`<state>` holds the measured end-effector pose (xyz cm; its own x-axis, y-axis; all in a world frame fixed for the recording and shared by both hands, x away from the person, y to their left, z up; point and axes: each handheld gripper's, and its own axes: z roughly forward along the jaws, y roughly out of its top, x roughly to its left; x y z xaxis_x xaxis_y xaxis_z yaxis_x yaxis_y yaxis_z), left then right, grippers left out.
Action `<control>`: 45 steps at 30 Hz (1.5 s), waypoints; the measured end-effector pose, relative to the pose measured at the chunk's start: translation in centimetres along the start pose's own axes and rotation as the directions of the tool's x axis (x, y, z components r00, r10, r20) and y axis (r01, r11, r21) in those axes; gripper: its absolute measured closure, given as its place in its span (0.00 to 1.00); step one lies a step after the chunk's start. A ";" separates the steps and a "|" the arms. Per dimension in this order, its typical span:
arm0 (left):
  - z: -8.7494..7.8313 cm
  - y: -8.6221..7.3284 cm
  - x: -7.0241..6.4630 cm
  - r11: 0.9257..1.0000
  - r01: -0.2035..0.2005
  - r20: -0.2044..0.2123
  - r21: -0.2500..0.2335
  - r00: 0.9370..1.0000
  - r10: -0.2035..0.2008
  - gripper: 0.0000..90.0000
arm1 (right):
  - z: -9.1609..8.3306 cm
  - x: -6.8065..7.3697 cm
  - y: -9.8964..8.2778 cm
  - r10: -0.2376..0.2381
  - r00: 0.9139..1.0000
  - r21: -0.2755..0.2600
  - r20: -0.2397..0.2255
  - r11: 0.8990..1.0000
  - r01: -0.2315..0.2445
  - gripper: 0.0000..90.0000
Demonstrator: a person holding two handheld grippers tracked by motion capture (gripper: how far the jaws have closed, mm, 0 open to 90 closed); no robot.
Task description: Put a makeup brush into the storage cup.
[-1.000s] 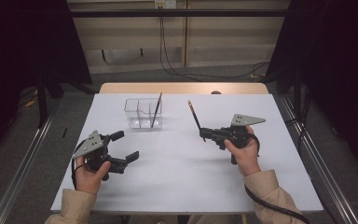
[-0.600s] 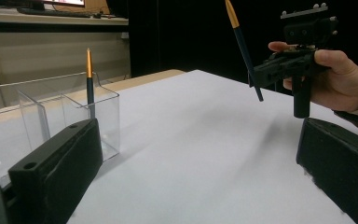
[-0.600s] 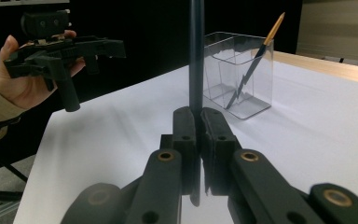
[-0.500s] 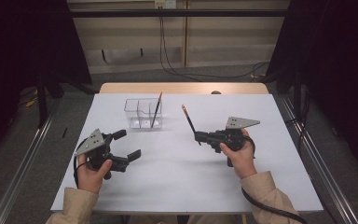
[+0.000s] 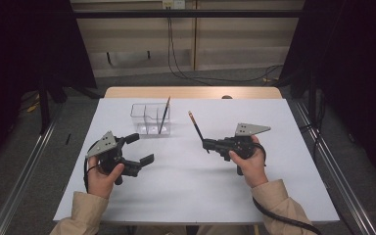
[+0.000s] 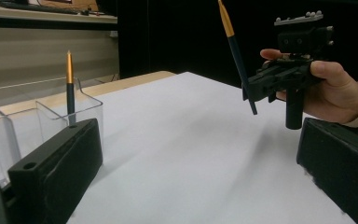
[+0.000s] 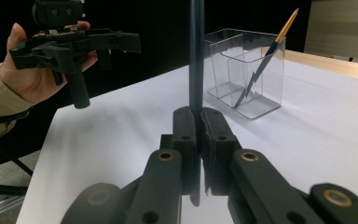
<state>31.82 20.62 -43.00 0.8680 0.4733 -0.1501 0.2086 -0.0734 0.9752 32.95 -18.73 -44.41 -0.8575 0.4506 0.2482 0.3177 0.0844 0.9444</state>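
Pencil [image 7: 196, 56] sits clamped between my right gripper's [image 7: 198, 122] jaws, centre frame; from above, my left gripper [image 5: 139, 148] gapes wide, lower left.

The bench [image 5: 186, 186] wears a smooth, matt white paper-like sheet, with bare pale wood at its far edge. The organizer [image 5: 149, 119] is clear glossy plastic; both pencils [image 5: 196, 129] look dark and matt with shiny gold-coloured ends. The right tongs [image 7: 198, 122] and left tongs [image 5: 144, 149] are matt black plastic, their pads faintly rough.
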 end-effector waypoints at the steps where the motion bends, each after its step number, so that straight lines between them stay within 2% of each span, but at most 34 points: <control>1: 0.2 0.1 0.0 1.000 0.005 0.005 -0.001 1.000 -0.005 0.00 | 0.0 0.0 0.0 -0.001 1.000 0.000 -0.002 1.000 0.001 0.95; 16: 3.5 0.8 -0.4 1.000 -0.003 0.039 -0.010 0.999 0.004 0.00 | 0.2 0.3 0.2 -0.010 1.000 -0.003 -0.016 1.000 0.010 0.95; 37: 7.0 1.5 -0.8 1.000 -0.005 0.090 -0.014 0.996 0.007 0.00 | 0.8 0.8 0.1 -0.028 0.999 0.009 -0.041 1.000 0.028 0.95; 45: 8.1 1.5 -0.9 1.000 0.016 0.104 -0.007 0.994 -0.015 0.00 | 0.9 0.8 0.1 -0.029 0.999 0.010 -0.045 1.000 0.029 0.95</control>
<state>34.99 12.92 -42.67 0.9070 0.3805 -0.1807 0.2192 -0.0602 0.9738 32.62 -17.59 -44.31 -0.8836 0.4076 0.2302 0.2964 0.1064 0.9491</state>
